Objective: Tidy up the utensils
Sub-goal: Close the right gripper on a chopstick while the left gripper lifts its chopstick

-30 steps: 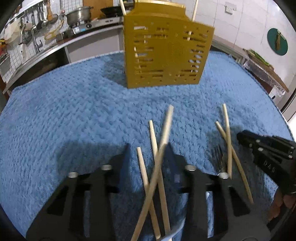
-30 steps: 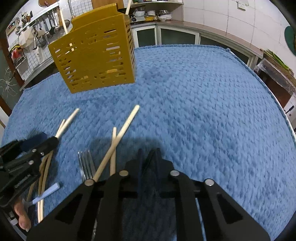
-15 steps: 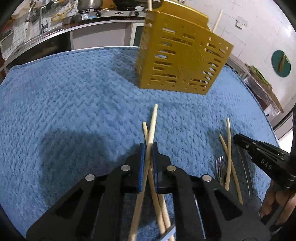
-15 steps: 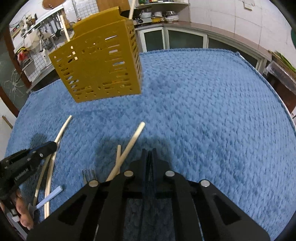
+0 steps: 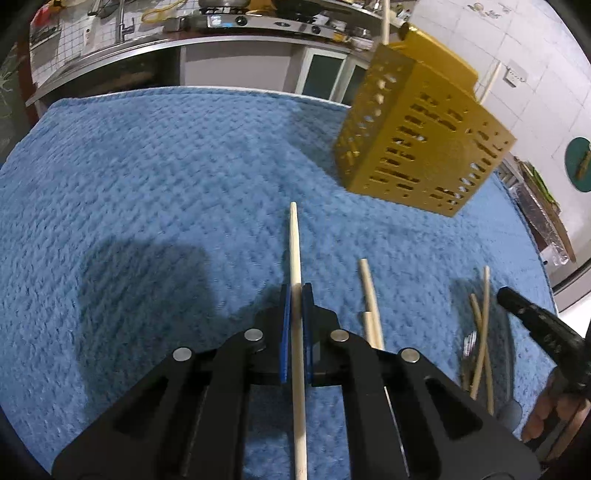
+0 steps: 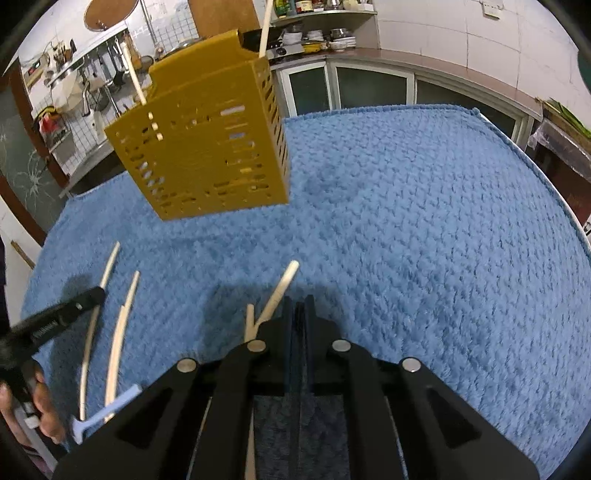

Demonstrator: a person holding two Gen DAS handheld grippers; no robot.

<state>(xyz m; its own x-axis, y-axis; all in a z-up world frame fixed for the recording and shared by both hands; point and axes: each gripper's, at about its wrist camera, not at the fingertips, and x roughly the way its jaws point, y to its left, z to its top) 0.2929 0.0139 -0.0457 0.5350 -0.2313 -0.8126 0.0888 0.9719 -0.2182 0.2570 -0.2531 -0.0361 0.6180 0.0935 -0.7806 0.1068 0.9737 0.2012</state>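
My left gripper (image 5: 294, 295) is shut on a pale wooden chopstick (image 5: 294, 243) that sticks out ahead over the blue towel (image 5: 166, 184). A yellow slotted utensil holder (image 5: 424, 147) stands far right of it, with chopsticks (image 5: 384, 22) upright inside. Two loose chopsticks (image 5: 369, 295) lie just right of my left gripper. Another pair (image 5: 480, 332) lies by a fork (image 5: 469, 343) near my right gripper (image 5: 504, 293). In the right wrist view my right gripper (image 6: 299, 306) is shut with nothing in it, beside two chopsticks (image 6: 280, 291). The holder (image 6: 207, 147) stands far left there.
The left gripper (image 6: 98, 293) shows at the left edge of the right wrist view, a person's hand (image 6: 40, 406) behind it. A light blue handle (image 6: 122, 398) lies near the front edge. Kitchen counters (image 5: 221, 40) and cabinets (image 6: 369, 85) ring the table.
My left gripper has closed on one chopstick from the crossed pile, then moved left with it and rolled. The other chopsticks now lie to its right. The right gripper stays shut, barely moving.
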